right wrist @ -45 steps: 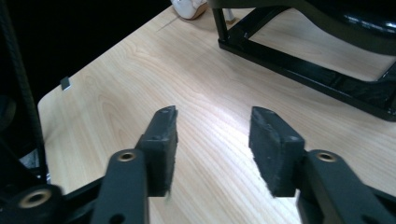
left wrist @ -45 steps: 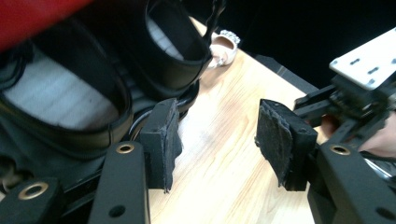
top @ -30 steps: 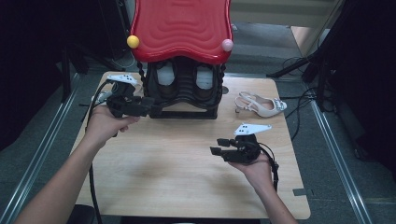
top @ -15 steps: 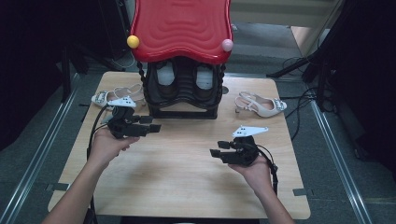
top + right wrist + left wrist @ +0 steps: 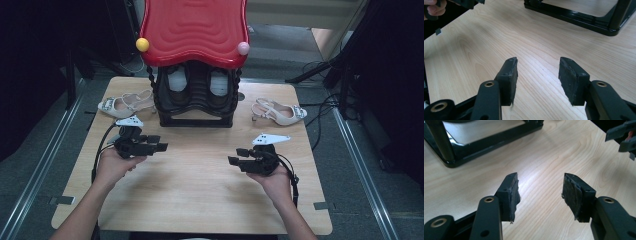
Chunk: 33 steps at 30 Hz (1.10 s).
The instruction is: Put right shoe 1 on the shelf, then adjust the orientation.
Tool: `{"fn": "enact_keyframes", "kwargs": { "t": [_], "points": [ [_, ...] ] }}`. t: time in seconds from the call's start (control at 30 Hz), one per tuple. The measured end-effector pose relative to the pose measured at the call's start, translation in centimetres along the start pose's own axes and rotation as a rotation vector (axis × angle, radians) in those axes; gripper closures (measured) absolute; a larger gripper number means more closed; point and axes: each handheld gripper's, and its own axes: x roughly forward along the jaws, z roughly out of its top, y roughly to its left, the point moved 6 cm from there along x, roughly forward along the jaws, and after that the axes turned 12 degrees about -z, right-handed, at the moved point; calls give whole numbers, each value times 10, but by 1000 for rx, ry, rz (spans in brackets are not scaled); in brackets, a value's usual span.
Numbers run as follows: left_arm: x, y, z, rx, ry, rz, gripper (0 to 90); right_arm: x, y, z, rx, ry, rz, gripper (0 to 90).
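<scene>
A black shoe rack (image 5: pixel 195 117) with a wavy red top (image 5: pixel 192 30) stands at the back middle of the wooden table (image 5: pixel 200 195), with a pair of dark shoes (image 5: pixel 210 85) inside. One pale strappy sandal (image 5: pixel 122 105) lies left of the rack and another sandal (image 5: pixel 280 112) lies to its right. My left gripper (image 5: pixel 159 146) hovers in front of the left sandal, open and empty (image 5: pixel 540 192). My right gripper (image 5: pixel 236 156) hovers over the table at front right, open and empty (image 5: pixel 537 75). The two grippers point toward each other.
The rack's black base bar (image 5: pixel 486 137) lies ahead of the left jaws, and its base corner (image 5: pixel 586 20) ahead of the right jaws. Yellow (image 5: pixel 142 44) and pink (image 5: pixel 243 48) balls sit on the red top's corners. Cables (image 5: pixel 320 107) trail off the table's right edge.
My left gripper has drawn back from beside the rack toward the table's front, and the left sandal now lies uncovered. The right gripper has barely moved.
</scene>
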Motion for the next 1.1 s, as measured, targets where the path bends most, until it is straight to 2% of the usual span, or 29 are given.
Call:
{"fn": "enact_keyframes", "kwargs": {
  "t": [0.17, 0.37, 0.47, 0.6, 0.63, 0.67, 0.7, 0.77, 0.87, 0.93, 1.1],
  "points": [
    [4, 0, -2, 30, 25, 8, 494, -4, -3, 1, 7, -15, -5, 507],
    [2, 5, -2, 21, 17, 18, 559, -5, -5, 1, 10, -19, -5, 508],
    [-3, 10, -1, 7, 5, 26, 648, -5, -5, 1, 10, -16, -6, 507],
    [-14, 23, 6, -12, -32, 41, 868, -5, -7, -1, 7, -2, -12, 509],
    [-15, 26, 6, -20, -33, 30, 900, -4, -6, -2, 7, 2, -8, 515],
    [-16, 30, 7, -22, -26, 39, 900, -4, -6, -2, 5, 5, -10, 515],
    [-17, 34, 7, -11, -21, 78, 900, -4, -6, -3, 4, 6, -12, 515],
    [-19, 41, 8, -55, -29, 69, 900, -4, -7, -3, -1, 12, -16, 513],
    [-23, 53, 11, -79, -46, 94, 900, -5, -7, -4, 4, 10, -15, 512],
    [-27, 60, 14, -105, -71, 83, 900, -4, -7, -5, 5, 12, -15, 510],
    [-29, 75, 21, -118, -66, 127, 900, -4, -8, -6, 13, 15, -16, 501]
  ]
}}
